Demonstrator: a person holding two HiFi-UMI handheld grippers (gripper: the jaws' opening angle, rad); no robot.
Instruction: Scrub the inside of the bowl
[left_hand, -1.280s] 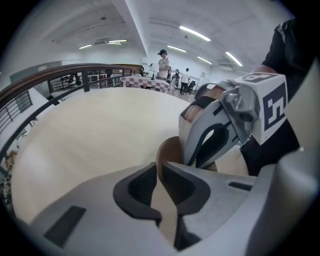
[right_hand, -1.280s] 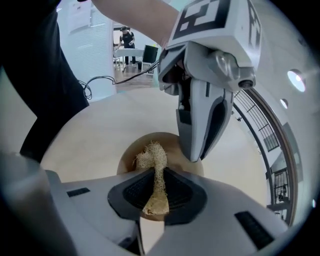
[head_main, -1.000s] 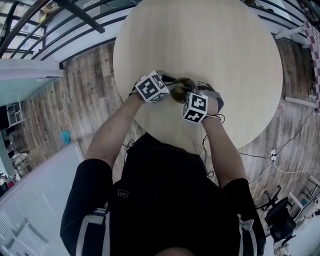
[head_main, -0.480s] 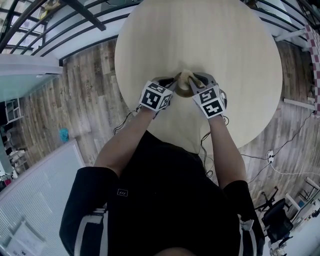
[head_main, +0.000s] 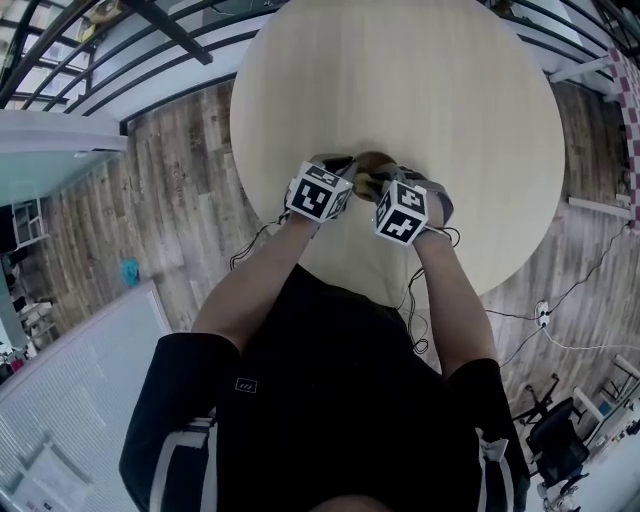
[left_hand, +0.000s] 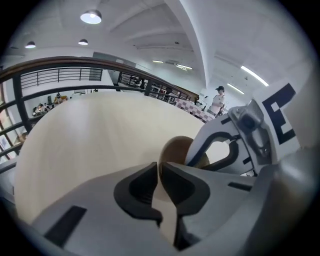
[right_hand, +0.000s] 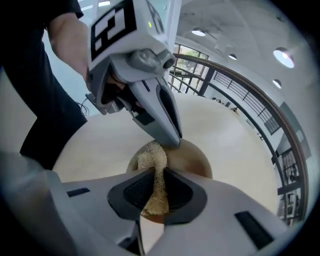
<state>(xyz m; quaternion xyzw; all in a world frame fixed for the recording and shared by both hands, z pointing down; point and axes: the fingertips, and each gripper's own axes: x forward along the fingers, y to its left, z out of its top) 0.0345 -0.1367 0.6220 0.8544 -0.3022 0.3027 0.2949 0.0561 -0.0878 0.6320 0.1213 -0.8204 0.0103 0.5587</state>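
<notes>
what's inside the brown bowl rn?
A tan fibrous scrub pad, pinched in the right gripper, reaches into the brown bowl. The bowl's floor beneath the pad and gripper is covered.

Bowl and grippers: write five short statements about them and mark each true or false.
1. The right gripper is shut on a tan scrub pad. True.
2. The scrub pad hangs clear outside the bowl. False: its lower end reaches down into the bowl.
3. The bowl stands on a square table. False: the table is round and of light wood.
4. The left gripper is at the bowl's rim. True; its jaws have just been closing, with the rim between them.
5. The bowl is brown. True.
</notes>
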